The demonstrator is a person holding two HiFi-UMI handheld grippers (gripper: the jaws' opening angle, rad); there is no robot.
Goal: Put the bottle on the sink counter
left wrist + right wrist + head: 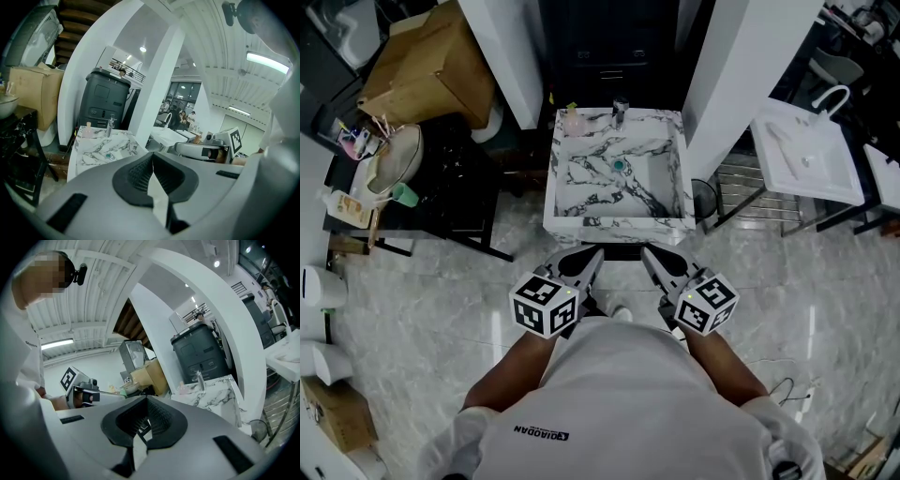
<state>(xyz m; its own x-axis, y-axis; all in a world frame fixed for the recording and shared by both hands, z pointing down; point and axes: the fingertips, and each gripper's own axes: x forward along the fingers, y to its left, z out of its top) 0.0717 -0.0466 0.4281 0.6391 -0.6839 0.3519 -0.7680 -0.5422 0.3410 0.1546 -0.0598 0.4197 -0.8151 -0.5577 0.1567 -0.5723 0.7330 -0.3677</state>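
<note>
Fingers [133, 176] on your left gripper [592, 258] are pressed together at the tips with nothing between them. Same deal on the right gripper [652, 258]: its fingers [164, 420] are fully closed too. You've got both grippers tucked in close to your body, just in front of the marble sink [619, 226], tips angled in toward each other and pointing at its front edge, not touching it.

The bottle [572, 120], a small pinkish one, stands upright on the sink's back worktop ledge, at the back-left corner. The faucet [621, 111] is on that same back ledge, just to the bottle's right, near the middle. Down in the sink's bowl there's a little green drain plug [619, 165].

Left of the sink and further back sits a cardboard box [427, 66]. Off to the sink's right, well apart, is a plain white basin [806, 155] on a stand. A dark cabinet [609, 47] is right behind the sink.
</note>
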